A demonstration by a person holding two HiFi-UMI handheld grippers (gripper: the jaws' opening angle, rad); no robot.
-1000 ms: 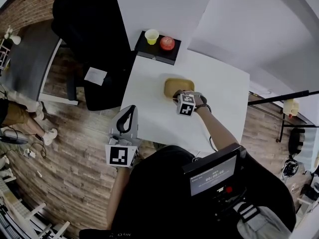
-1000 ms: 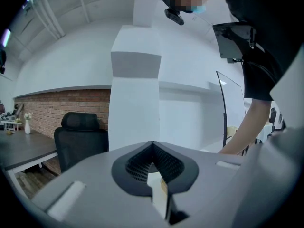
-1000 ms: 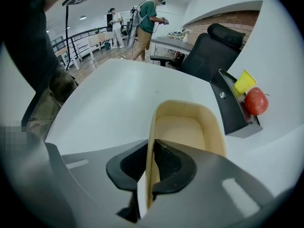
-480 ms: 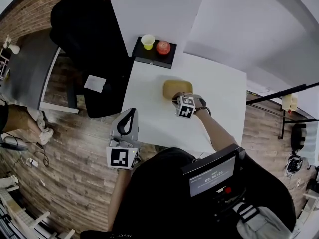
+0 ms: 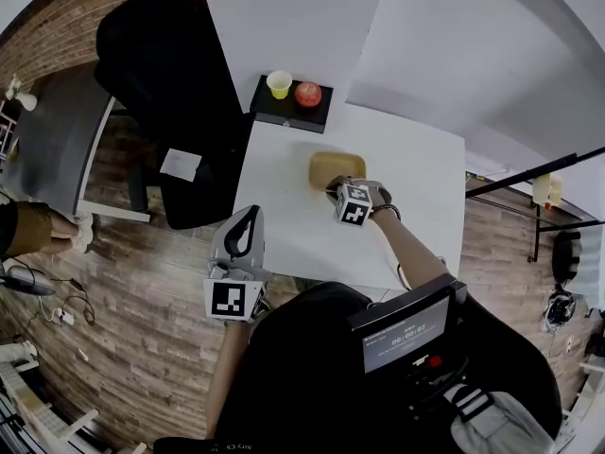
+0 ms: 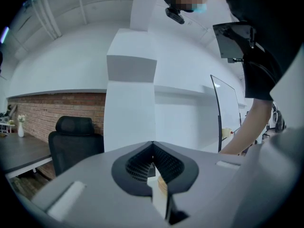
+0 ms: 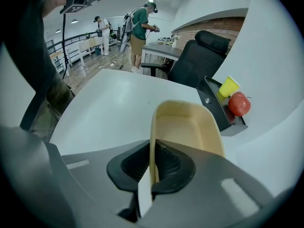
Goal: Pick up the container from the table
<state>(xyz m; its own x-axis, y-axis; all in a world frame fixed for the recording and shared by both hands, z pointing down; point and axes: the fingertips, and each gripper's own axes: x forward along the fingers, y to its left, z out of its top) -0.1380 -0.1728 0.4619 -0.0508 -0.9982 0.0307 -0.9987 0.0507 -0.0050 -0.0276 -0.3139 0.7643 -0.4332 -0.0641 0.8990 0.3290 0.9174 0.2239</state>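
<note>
A tan, shallow rectangular container (image 5: 337,165) lies on the white table (image 5: 284,206). My right gripper (image 5: 339,186) points steeply down at its near end. In the right gripper view the jaws of the right gripper (image 7: 151,169) are shut on the container's (image 7: 187,127) thin left rim, which runs straight between the pads. My left gripper (image 5: 247,218) hangs off the table's near-left edge, away from the container. In the left gripper view the left gripper (image 6: 153,169) has its jaws shut with nothing held.
A black tray (image 5: 291,108) at the table's far edge carries a yellow cup (image 5: 278,84) and a red apple (image 5: 307,94). A black office chair (image 5: 170,74) with a paper sheet (image 5: 180,165) stands left of the table. People stand farther off.
The right gripper stays at the container's near end and the container has not moved. A person at the picture's left edge has shifted.
</note>
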